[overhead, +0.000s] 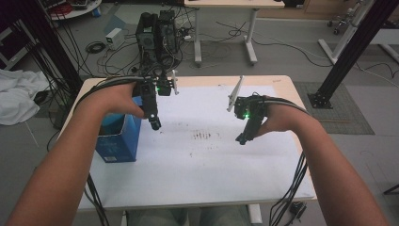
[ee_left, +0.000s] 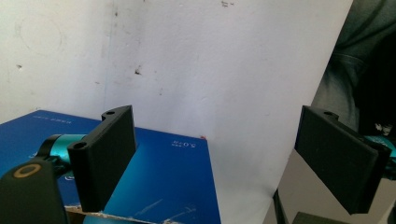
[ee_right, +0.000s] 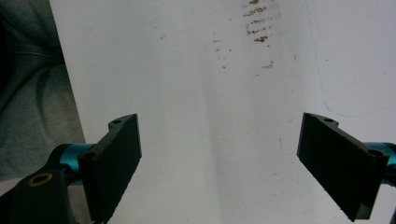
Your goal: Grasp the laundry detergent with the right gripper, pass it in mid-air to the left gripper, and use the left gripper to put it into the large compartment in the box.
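1. The blue box point(overhead: 117, 139) stands at the table's point(overhead: 282, 84) 9 o'clock edge, top open, probably so that it is easy to reach.
2. The left gripper point(overhead: 155, 123) hangs beside the box, jaws apart and empty.
3. The right gripper point(overhead: 241, 139), at 3 o'clock over the white sheet point(overhead: 211, 165), also has jaws apart, holding nothing.

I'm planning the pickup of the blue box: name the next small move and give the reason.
Probably ease the left claw down toward the blue box: its jaws stand open with nothing between them, and the box sits just below and beside it on the white sheet.
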`<state>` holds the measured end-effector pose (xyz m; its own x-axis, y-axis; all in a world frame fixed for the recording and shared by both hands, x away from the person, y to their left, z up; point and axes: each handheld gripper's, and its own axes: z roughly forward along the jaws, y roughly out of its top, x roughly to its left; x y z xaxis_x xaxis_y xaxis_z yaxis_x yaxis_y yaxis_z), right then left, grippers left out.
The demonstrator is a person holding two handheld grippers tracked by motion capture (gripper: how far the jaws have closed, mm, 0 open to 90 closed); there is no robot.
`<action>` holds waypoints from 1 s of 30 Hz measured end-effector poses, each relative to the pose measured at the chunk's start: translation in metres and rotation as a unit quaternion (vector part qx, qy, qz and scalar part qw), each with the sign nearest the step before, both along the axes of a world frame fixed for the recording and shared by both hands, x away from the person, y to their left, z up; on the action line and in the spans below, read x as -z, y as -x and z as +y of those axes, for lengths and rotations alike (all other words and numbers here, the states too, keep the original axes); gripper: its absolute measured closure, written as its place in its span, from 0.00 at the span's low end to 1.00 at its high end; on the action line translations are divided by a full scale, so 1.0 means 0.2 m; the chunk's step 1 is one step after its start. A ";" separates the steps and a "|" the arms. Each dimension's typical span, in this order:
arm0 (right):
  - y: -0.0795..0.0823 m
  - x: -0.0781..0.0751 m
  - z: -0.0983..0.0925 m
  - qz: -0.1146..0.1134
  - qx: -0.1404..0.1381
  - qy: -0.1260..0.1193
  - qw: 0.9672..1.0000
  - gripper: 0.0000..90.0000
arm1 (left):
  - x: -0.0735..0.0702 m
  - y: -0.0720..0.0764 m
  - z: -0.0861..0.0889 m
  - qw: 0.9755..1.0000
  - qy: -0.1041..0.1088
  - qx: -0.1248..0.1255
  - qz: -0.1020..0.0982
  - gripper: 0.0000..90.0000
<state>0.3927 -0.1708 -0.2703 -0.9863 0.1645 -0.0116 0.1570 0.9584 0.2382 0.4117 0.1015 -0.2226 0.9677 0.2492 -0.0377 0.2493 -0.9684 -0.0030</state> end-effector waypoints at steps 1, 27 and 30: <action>0.00 0.00 0.00 -0.002 0.002 -0.004 1.000 0.14 | 0.00 0.01 0.00 1.000 0.001 -0.001 0.003 0.14; -0.01 0.02 -0.02 0.007 0.004 0.010 1.000 0.14 | 0.00 0.02 -0.03 1.000 -0.004 0.004 0.004 0.14; -0.01 0.04 -0.02 0.007 0.003 0.006 1.000 0.14 | 0.01 0.02 -0.03 1.000 -0.002 0.007 0.004 0.14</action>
<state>0.3946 -0.1740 -0.2773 -0.9855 0.1694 0.0000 0.1651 0.9604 0.2243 0.4078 0.0956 -0.2247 0.9706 0.2365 -0.0448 0.2363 -0.9716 -0.0091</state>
